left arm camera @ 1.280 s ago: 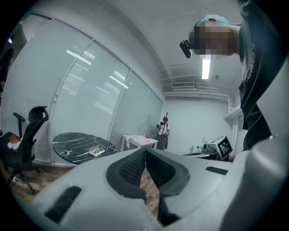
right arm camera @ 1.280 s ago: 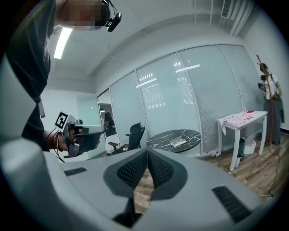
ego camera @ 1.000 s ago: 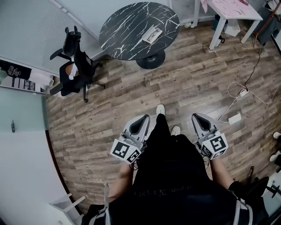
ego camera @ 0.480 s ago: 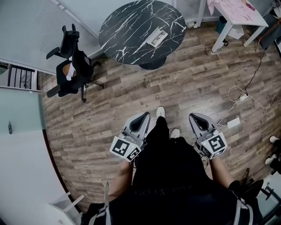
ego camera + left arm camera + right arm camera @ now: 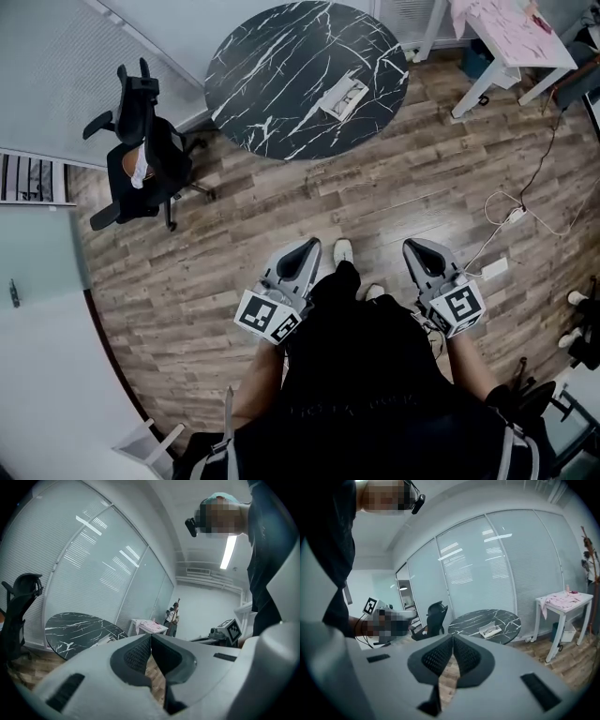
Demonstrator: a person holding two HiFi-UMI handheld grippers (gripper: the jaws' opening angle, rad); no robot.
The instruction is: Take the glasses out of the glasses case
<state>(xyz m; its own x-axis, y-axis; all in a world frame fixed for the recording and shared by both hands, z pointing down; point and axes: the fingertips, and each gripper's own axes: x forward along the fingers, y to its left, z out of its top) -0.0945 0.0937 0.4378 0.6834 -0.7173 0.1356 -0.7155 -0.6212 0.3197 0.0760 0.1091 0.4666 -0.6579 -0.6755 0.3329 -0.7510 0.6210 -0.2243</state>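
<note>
An open glasses case [image 5: 343,97] lies on the round black marble table [image 5: 281,84], towards its right side; the glasses show inside it in the right gripper view [image 5: 491,630]. Both grippers are held low at the person's waist, far from the table. My left gripper [image 5: 306,251] is shut with nothing in it, its jaws meeting at the tips [image 5: 150,635]. My right gripper [image 5: 413,247] is likewise shut and empty [image 5: 453,637].
A black office chair [image 5: 141,169] stands left of the table by a glass wall. A white side table with pink cloth [image 5: 511,37] is at the back right. White cables and a power strip [image 5: 511,217] lie on the wooden floor to the right.
The person has walked forward: the table and chair have come nearer and lower in the head view. Both grippers stay shut at the waist.
</note>
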